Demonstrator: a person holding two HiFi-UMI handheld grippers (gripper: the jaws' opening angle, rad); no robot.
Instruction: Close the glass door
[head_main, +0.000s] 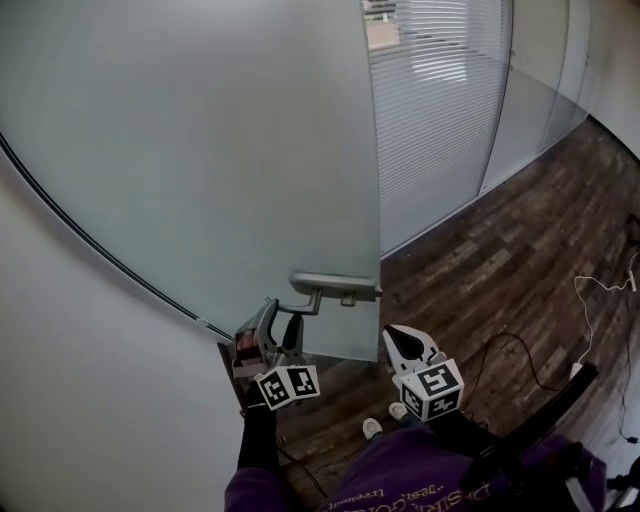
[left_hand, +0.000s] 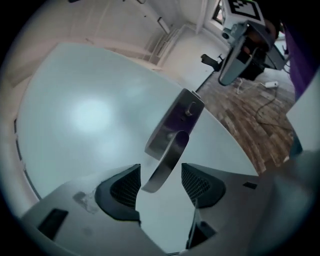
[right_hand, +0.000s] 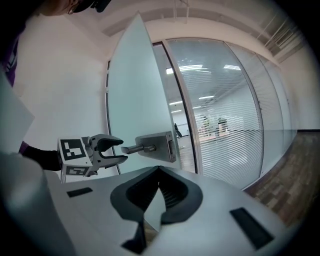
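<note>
The frosted glass door (head_main: 200, 150) stands ajar, its free edge toward the wooden floor. A brushed metal lever handle (head_main: 325, 285) sticks out of a plate near that edge. My left gripper (head_main: 282, 326) is open just below and left of the lever's free end. In the left gripper view the handle (left_hand: 167, 150) reaches into the mouth of the left gripper (left_hand: 160, 174), and neither pad touches it. From the right gripper view the handle (right_hand: 150, 147) ends just short of the left gripper (right_hand: 107, 150). My right gripper (head_main: 403, 342) hangs right of the door, shut and empty, with its jaws (right_hand: 159, 172) meeting.
A glass partition with white blinds (head_main: 440, 100) runs behind the door's edge. A white wall (head_main: 80, 380) borders the door on the left. A black cable (head_main: 510, 345) and a white cable (head_main: 600, 290) lie on the dark wooden floor (head_main: 520, 250). The person's shoe (head_main: 372, 428) is below the handle.
</note>
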